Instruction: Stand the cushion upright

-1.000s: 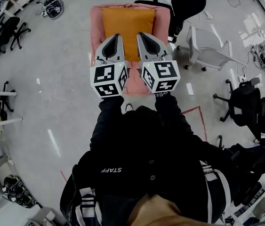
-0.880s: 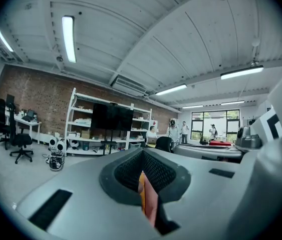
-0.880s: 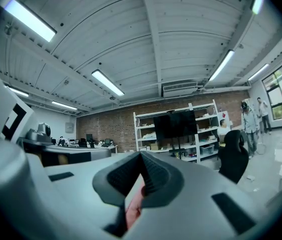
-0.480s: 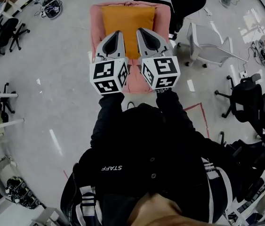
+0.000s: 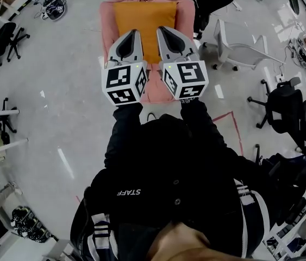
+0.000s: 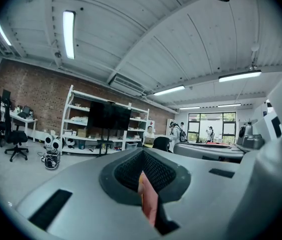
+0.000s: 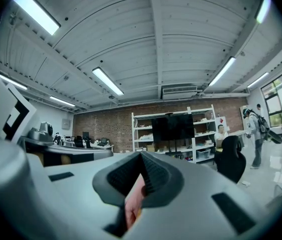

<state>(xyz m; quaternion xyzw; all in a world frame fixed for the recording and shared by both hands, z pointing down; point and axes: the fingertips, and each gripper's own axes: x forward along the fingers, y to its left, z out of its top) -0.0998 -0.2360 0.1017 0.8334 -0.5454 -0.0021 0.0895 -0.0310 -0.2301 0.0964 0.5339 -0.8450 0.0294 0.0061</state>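
**A:** What is closest to us?

**B:** Our black sleeves (image 5: 123, 124), in the middle of the picture. Just above them are our left claw (image 5: 132, 34) and our right claw (image 5: 162, 31), side by side.

**A:** Are the claws wide open?

**B:** No. Each one is squeezed down to a thin slit. A bit of pink and orange peeks through each slit. We can't tell if any of it is pinched.

**A:** Where is the cushion?

**B:** The orange cushion (image 5: 144, 15) is past the claw tips, at the top middle of the picture. It sits on the pink chair (image 5: 107, 31). Both tips poke over its near half.

**A:** Is it standing up?

**B:** From so high up we can't be sure. We see its whole wide face, so we think it lies flat or leans back.

**A:** Which claw is nearer to it?

**B:** Neither. The left claw is over its left half and the right claw is over its right half, both just as far in. Its longer sides run away from us, toward the chair back. If it does lie flat, its near edge sits right under our claws.
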